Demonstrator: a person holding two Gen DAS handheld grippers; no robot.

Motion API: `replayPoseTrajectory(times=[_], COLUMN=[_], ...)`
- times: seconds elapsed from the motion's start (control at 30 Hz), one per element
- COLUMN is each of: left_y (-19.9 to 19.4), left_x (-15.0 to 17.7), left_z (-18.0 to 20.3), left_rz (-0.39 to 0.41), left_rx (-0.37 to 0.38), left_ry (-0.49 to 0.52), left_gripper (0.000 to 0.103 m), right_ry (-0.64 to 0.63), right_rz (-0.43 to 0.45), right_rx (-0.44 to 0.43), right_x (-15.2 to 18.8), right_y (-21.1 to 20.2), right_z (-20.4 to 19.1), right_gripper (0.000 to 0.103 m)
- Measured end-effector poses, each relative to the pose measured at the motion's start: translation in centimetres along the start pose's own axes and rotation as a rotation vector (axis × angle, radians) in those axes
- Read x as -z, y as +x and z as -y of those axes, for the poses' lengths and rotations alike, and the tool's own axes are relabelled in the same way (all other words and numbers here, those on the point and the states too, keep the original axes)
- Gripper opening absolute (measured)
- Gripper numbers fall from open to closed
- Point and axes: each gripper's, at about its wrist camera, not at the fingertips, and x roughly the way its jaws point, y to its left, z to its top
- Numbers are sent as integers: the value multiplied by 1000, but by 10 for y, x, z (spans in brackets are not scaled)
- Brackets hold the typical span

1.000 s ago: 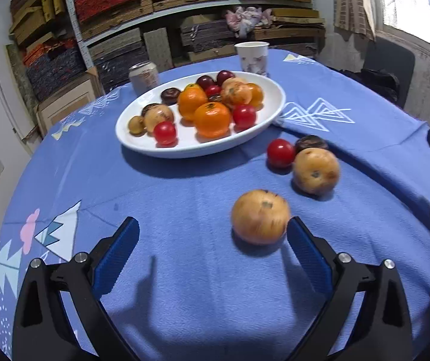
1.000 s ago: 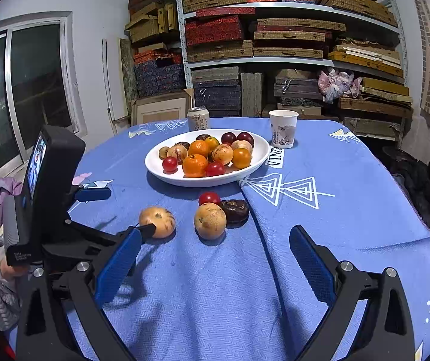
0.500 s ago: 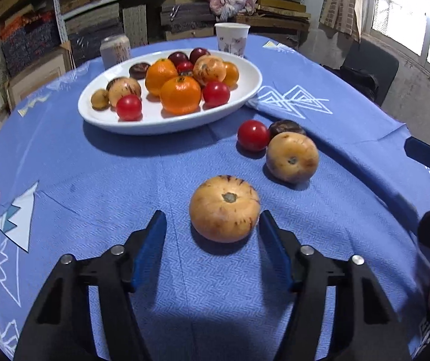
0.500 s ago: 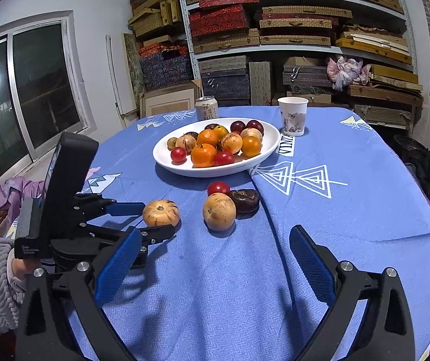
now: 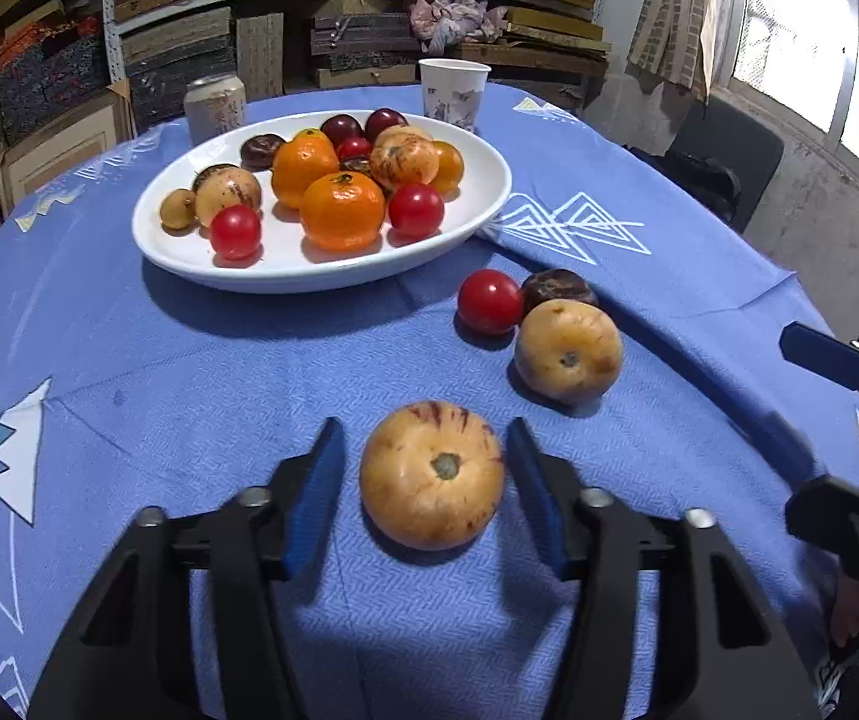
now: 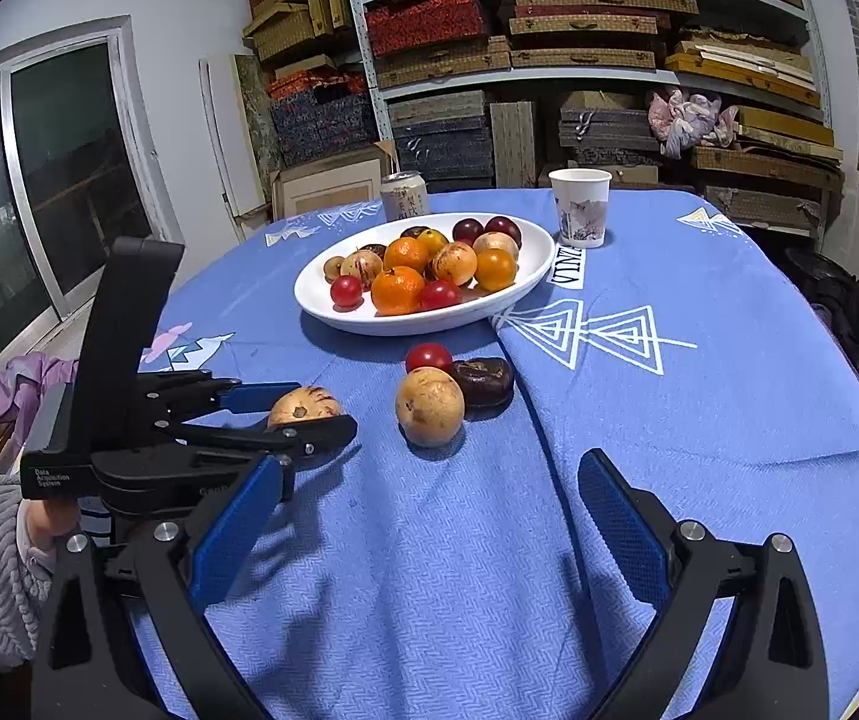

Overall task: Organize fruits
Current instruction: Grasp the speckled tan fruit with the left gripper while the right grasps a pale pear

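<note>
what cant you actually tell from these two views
- Left wrist view: whether the left gripper touches the striped fruit; the gaps look slim.
- Right wrist view: the near finger hides the striped fruit's lower half.
- Both views: lettering on the can is too small to read.

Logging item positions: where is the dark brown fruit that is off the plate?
The dark brown fruit lies on the tablecloth, touching the tan fruit, beside the red tomato.

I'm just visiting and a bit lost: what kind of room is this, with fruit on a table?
Probably a storeroom doubling as a workspace. Metal shelving stacked with woven and fabric-covered boxes fills the back wall, beside a round table with a blue tablecloth and a sliding window.
</note>
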Motion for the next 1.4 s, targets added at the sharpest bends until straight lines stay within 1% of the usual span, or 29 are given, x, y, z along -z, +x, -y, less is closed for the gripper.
replayPoseTrajectory(times=[0.13,0.23,0.3,0.37,0.43,0.47,0.53,0.57,0.6,0.63,0.67,0.73,0.8,0.93,1.0,1.07,1.1,1.13,1.23,1.33,1.4], left_y=[-1,-13,-23,-31,-36,-37,-38,-38,-37,-37,-36,-34,-31,-26,-24,-22,-22,-21,-21,-21,-21], left_x=[1,5,7,8,8,8,8,8,8,8,9,9,10,11,11,11,11,11,12,12,12], left_z=[0,-8,-20,-37,-51,-57,-67,-69,-70,-69,-68,-64,-60,-56,-54,-52,-52,-51,-50,-47,-46], left_rz=[0,18,43,64,72,73,70,67,64,61,59,56,48,34,29,25,25,25,26,31,33], left_rx=[0,-46,-81,-117,-138,-142,-135,-131,-128,-127,-126,-123,-127,-130,-132,-142,-148,-153,-170,-193,-208], left_ry=[-1,-21,-62,-127,-184,-209,-250,-260,-261,-257,-251,-237,-225,-212,-205,-196,-191,-187,-175,-159,-148], left_gripper=[44,44,44,44,44,44,44,44,44,44,44,44,44,44,44,44,44,44,44,44,44], right_ry=[3,-1,-21,-71,-124,-142,-153,-144,-133,-117,-108,-98,-96,-110,-113,-110,-106,-102,-110,-127,-122], right_rz=[-5,-9,-7,-24,-30,-39,-73,-90,-99,-109,-113,-111,-121,-124,-141,-166,-176,-185,-194,-230,-225], right_rx=[7,11,20,37,45,44,16,-5,-19,-37,-42,-20,-13,25,53,81,87,85,88,84,85], right_x=[0,-1,-7,-16,-22,-24,-24,-24,-24,-24,-25,-26,-25,-26,-26,-26,-26,-26,-26,-25,-25], right_y=[1,4,8,17,28,33,44,49,52,54,56,58,62,68,72,77,79,81,83,91,90], right_z=[0,0,-5,-15,-25,-28,-31,-29,-28,-25,-23,-21,-20,-22,-22,-20,-19,-18,-20,-22,-22], right_gripper=[100,100,100,100,99,97,82,78,69,64,62,58,56,56,56,53,47,45,45,44,44])
